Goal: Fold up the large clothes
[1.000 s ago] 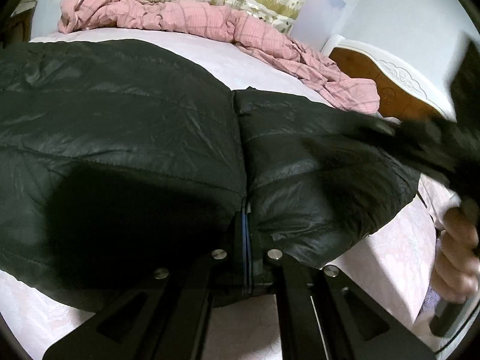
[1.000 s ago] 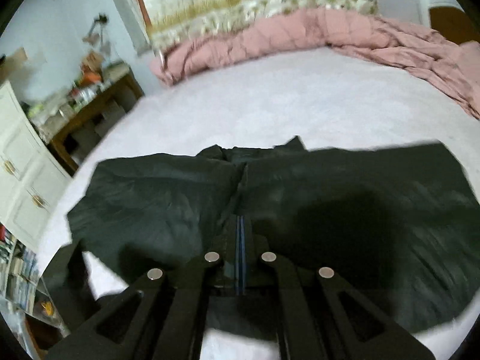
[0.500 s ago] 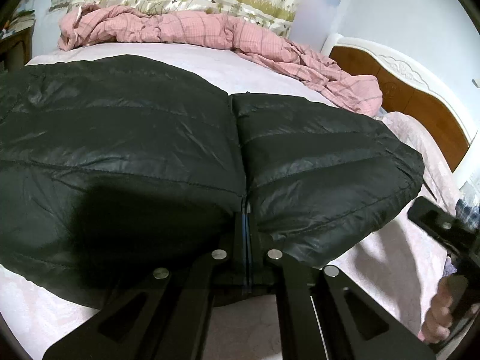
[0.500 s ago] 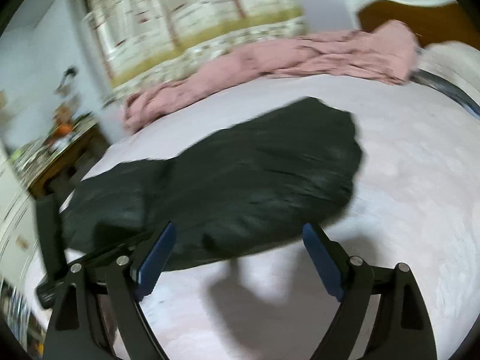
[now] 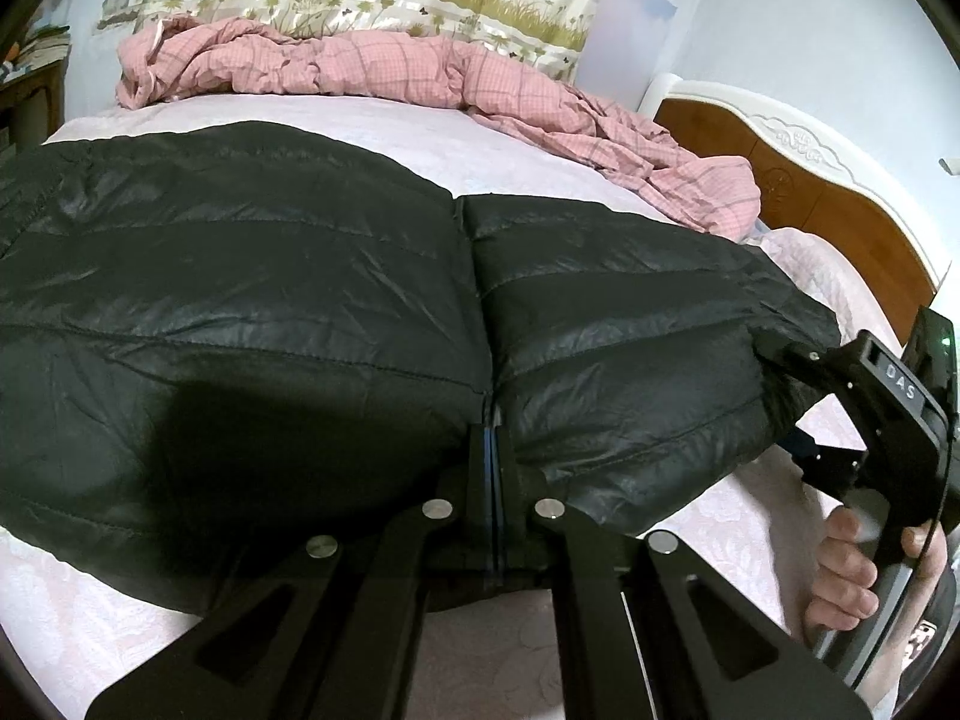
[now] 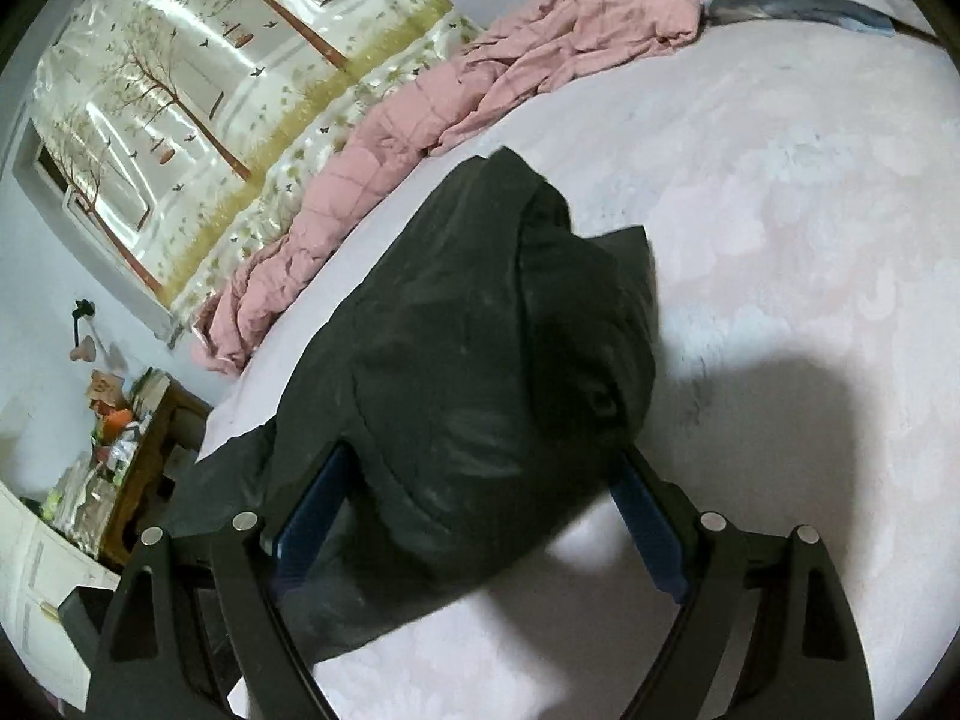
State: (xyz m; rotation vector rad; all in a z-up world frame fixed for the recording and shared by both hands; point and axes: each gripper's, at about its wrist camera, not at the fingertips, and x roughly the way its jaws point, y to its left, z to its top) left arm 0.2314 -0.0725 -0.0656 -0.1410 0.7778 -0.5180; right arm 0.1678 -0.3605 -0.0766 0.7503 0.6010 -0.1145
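A black puffer jacket [image 5: 300, 312] is lying spread across the pale pink bed [image 5: 372, 120], its quilted panels running side to side; the left gripper [image 5: 491, 450] is pinching the jacket's near edge at the seam between two panels, its jaws pressed together on the fabric with only a thin blue line of pad showing between them; the fabric is bulging up on either side of the pinch.

The right gripper [image 6: 480, 504] is sitting at the jacket's other end, its jaws having just been opening and now standing wide apart; the folded end of the jacket [image 6: 480, 360] is lying between the blue pads [image 6: 306, 510], though whether either pad is touching the cloth is hard to tell; nothing is being squeezed there. In the left wrist view that same gripper [image 5: 798, 378] is reaching in from the right edge against the jacket's corner, with a hand [image 5: 852, 570] wrapped around its handle.

A crumpled pink checked quilt [image 5: 420, 72] is lying along the far side of the bed, apart from the jacket; behind it a curtain printed with trees [image 6: 180, 90] is hanging; a wooden headboard [image 5: 810, 192] is standing at the right; a cluttered wooden side table [image 6: 132, 456] is standing beside the bed.
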